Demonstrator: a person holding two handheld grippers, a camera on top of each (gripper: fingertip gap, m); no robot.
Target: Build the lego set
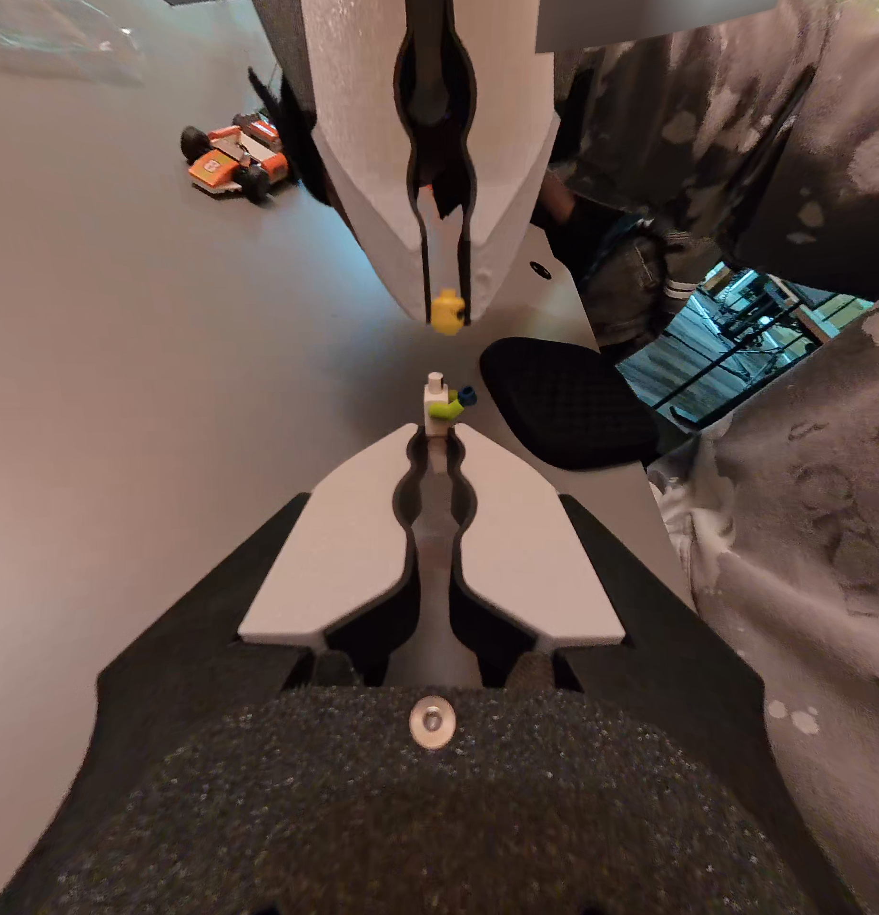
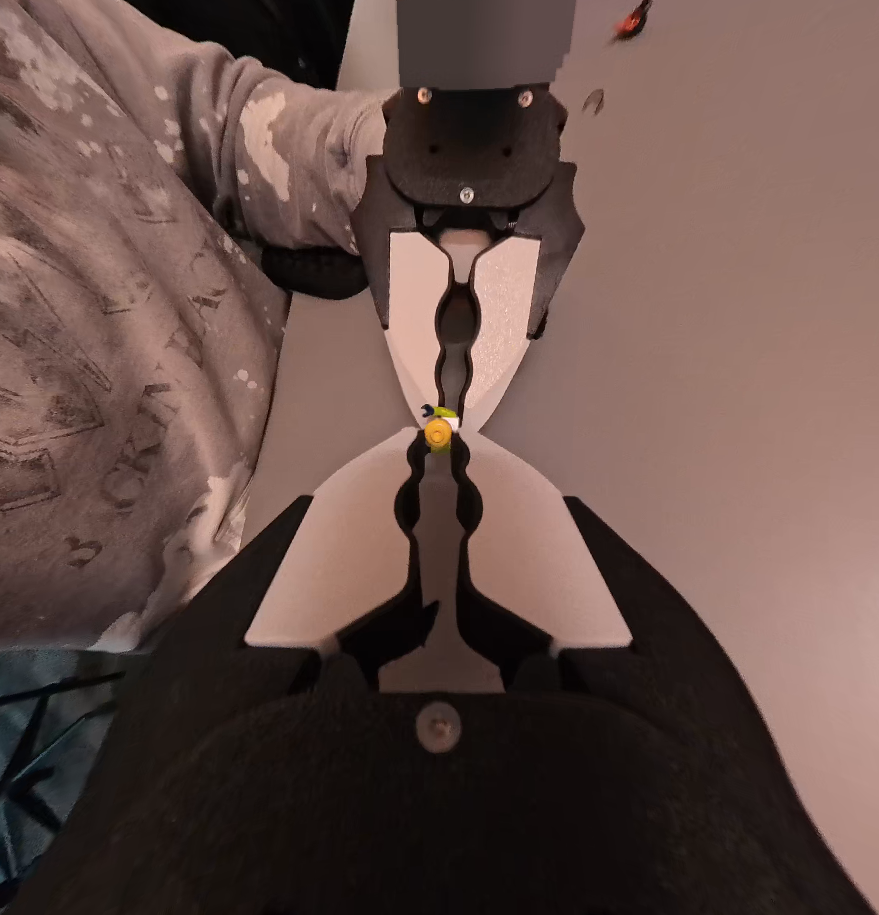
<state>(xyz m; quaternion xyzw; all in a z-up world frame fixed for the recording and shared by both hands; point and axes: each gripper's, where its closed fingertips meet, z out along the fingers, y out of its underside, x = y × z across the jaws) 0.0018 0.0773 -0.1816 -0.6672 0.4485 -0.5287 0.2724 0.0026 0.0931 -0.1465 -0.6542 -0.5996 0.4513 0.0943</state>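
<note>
- The left gripper (image 1: 436, 430) has its jaws pinching a white minifigure torso (image 1: 436, 407) by its lower end; the torso's lime-green arm (image 1: 446, 409) ends in a blue hand.
- The right gripper (image 1: 448, 317) points toward it from the opposite side, jaws pinching a yellow minifigure head (image 1: 447, 309).
- In the left wrist view a small gap separates head and torso, both held above the grey bench (image 1: 130, 396).
- An orange lego car (image 1: 234, 156) sits on the bench, well apart.
</note>
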